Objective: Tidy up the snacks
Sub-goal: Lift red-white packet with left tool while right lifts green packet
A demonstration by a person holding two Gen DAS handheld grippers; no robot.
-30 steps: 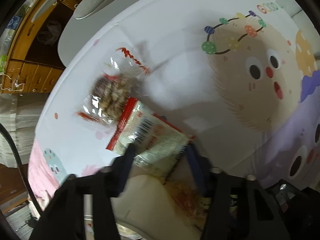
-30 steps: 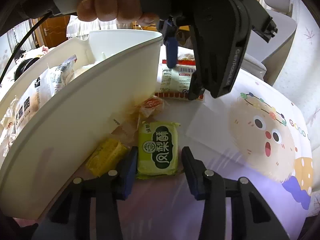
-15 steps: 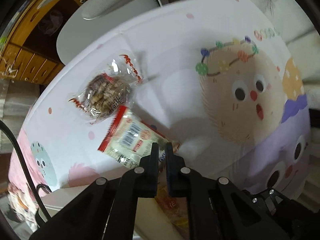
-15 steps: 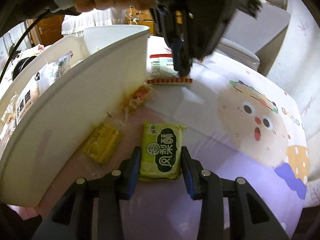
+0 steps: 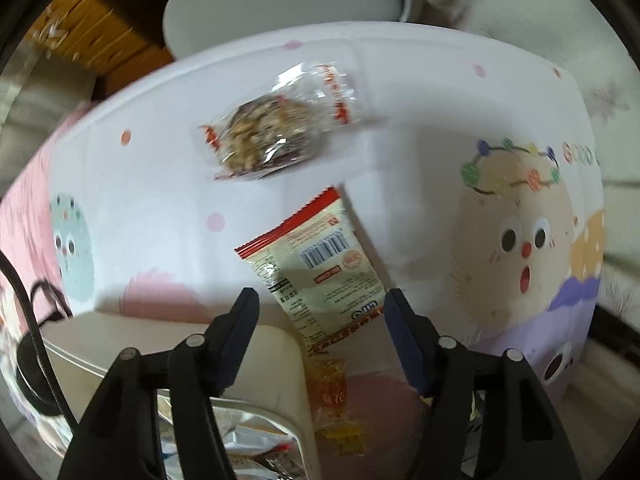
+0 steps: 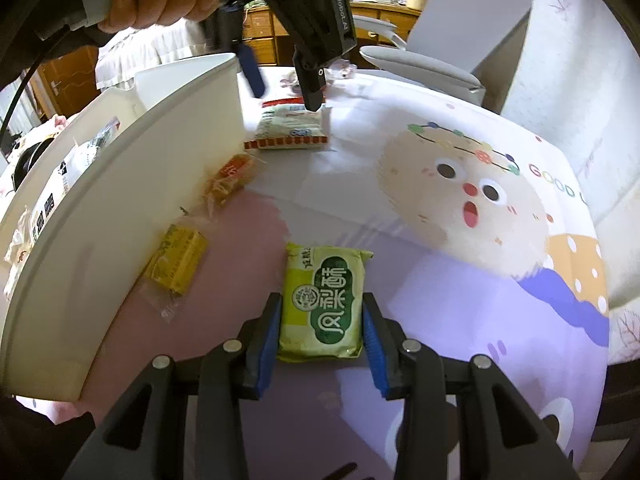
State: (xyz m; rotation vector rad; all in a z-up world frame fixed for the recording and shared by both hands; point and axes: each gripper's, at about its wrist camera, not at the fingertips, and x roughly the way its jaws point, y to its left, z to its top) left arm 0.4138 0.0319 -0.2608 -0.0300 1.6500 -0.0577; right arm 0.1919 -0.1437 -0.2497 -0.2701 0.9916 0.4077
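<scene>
the green packet (image 6: 323, 309) low in the centre of the right wrist view carries three large white chinese characters, 凤梨酥, on a dark green band, with a round seal to their left too small to read. on the tablecloth (image 6: 460, 280), at the right edge, coloured letters spell "good". the cream packet with red ends (image 5: 320, 268), centre of the left wrist view, shows a barcode and fine print that cannot be read.

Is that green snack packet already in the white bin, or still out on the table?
Out: the green packet lies on the tablecloth beside the white bin.
</scene>
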